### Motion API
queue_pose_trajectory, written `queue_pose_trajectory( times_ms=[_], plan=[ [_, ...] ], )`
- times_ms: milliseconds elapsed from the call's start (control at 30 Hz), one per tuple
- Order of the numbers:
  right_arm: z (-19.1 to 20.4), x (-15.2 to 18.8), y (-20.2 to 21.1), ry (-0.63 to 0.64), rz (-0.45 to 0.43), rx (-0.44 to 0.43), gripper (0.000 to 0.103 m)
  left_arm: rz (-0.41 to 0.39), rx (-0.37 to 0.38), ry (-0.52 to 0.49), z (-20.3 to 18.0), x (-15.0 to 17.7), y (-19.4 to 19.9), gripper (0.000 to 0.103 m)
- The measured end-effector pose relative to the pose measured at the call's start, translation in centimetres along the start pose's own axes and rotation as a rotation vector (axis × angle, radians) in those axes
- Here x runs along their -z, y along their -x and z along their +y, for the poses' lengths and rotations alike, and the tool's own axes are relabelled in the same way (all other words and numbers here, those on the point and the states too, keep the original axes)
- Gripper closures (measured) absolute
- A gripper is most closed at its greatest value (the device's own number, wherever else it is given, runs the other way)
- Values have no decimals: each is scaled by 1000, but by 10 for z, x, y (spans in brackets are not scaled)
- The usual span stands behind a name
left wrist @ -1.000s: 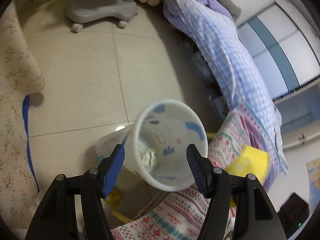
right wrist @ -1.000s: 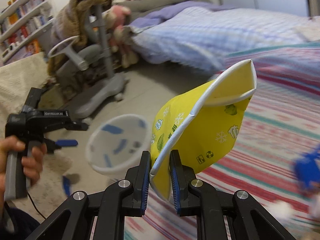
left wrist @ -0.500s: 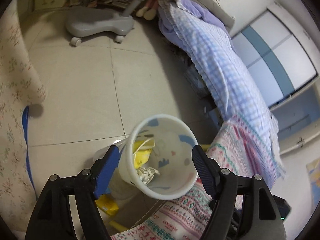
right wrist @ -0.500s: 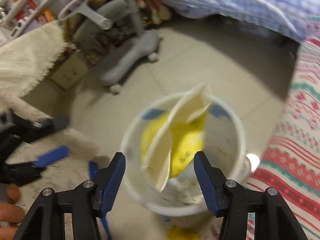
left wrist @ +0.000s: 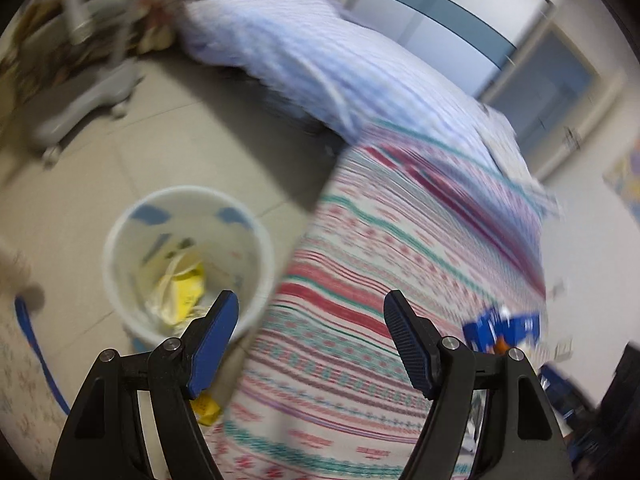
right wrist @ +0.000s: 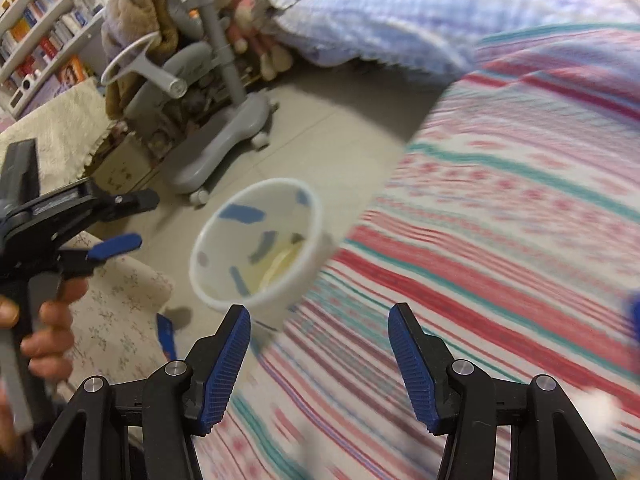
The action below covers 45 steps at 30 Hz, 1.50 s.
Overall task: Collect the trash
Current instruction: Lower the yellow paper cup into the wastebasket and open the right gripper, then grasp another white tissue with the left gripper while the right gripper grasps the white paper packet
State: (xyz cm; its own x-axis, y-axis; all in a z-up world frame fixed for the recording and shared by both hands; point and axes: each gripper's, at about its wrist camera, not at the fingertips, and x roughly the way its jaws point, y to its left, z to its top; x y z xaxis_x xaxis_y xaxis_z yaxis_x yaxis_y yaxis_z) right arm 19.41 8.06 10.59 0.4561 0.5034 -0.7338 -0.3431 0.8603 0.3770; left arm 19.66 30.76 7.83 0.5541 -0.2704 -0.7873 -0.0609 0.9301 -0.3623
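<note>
Nearby, white bin (left wrist: 256, 240) just beside striped bedspread (left wrist: 400, 280) edge.

Yellow paper cup (left wrist: 182, 294) dropped into bin (left wrist: 256, 280).

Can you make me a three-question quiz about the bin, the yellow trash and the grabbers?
1. Where is the yellow wrapper?
A. inside the white bin
B. on the bed
C. in a gripper

2. What colour are the gripper pads?
A. red
B. blue
C. green

3. How is the right gripper?
A. shut on a cup
B. shut on paper
C. open, holding nothing

Answers: 1 A, it lies inside the white bin. 2 B, the ribbed pads are blue. 3 C, its jaws stand wide apart over the striped blanket.
</note>
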Motion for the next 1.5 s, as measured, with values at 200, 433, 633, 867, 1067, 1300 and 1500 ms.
queue_pose_trajectory(
  times_ms=[200,433,633,867,1067,1300,1500],
  plan=[
    [-55,22,89,-73,-99,120,32,109,51,-206,-85,36,-34,25],
    [-105,66,111,-254,-121,198,28,216,19,-370,-160,73,-75,25],
    [-121,77,89,-320,17,236,28,259,-8,-416,-195,92,-105,25],
    [-135,91,85,-311,82,314,28,287,-39,-432,-210,109,-134,76],
    [-145,101,85,-325,111,317,28,276,23,-329,-181,94,-109,87],
    [-140,106,80,-320,121,260,28,254,53,-258,-145,78,-85,87],
    [-134,112,62,-319,168,267,28,256,47,-215,-119,62,-74,87]
  ],
)
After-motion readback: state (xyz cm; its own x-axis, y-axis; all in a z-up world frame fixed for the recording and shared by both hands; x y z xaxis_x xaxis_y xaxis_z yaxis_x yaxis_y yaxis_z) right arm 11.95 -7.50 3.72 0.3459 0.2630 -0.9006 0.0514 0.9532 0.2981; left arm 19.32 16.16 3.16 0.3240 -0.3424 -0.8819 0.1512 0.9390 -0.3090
